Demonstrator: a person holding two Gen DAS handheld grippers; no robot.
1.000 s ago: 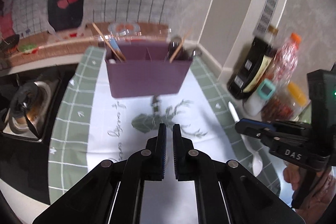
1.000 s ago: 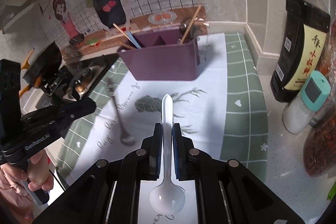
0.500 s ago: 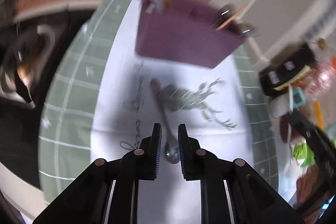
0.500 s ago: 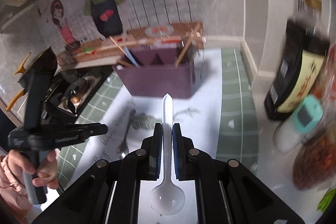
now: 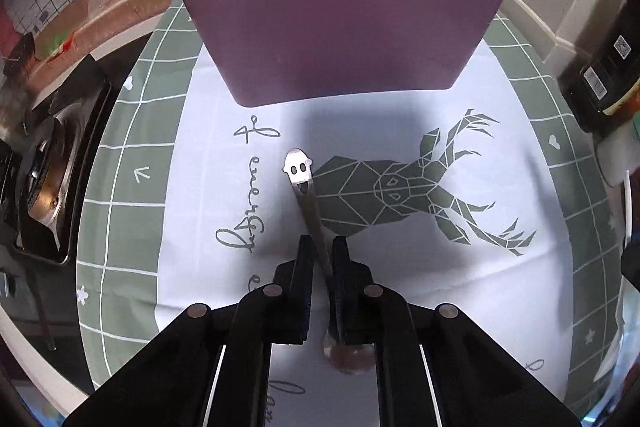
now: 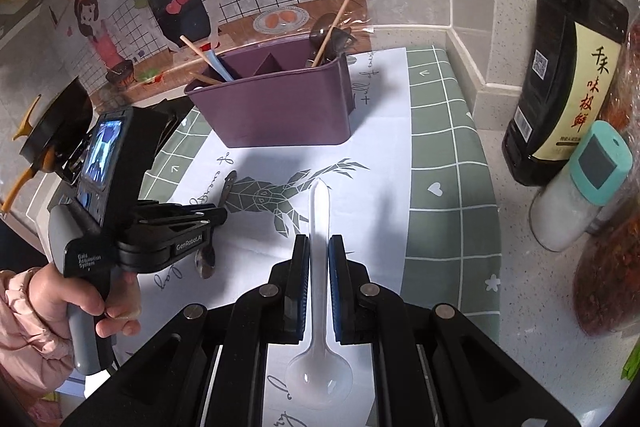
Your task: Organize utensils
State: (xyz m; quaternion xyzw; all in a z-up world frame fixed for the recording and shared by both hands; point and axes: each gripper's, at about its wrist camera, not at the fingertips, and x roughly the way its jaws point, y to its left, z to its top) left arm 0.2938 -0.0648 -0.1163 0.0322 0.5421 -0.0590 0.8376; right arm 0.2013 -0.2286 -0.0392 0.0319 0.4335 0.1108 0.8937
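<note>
Before the purple plastic caddy (image 5: 340, 23), chopsticks and spoons already standing in it, my left gripper (image 5: 322, 259) had just been closing around the metal smiley-handled spoon (image 5: 306, 199) lying on the mat; my right gripper (image 6: 319, 255) clamped the clear plastic spoon (image 6: 319, 307). Both remained unstowed.

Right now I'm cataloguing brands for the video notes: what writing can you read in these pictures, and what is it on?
"GenRobot.AI": side of the left claw.
"Data Acquisition System": that claw's grey handle, small, only just readable.
"千禾 味极鲜": label of the dark sauce bottle; the smaller print and QR code there are unreadable.
"full of", "+": cursive script on the white placemat; the other script is too distorted to read.
</note>
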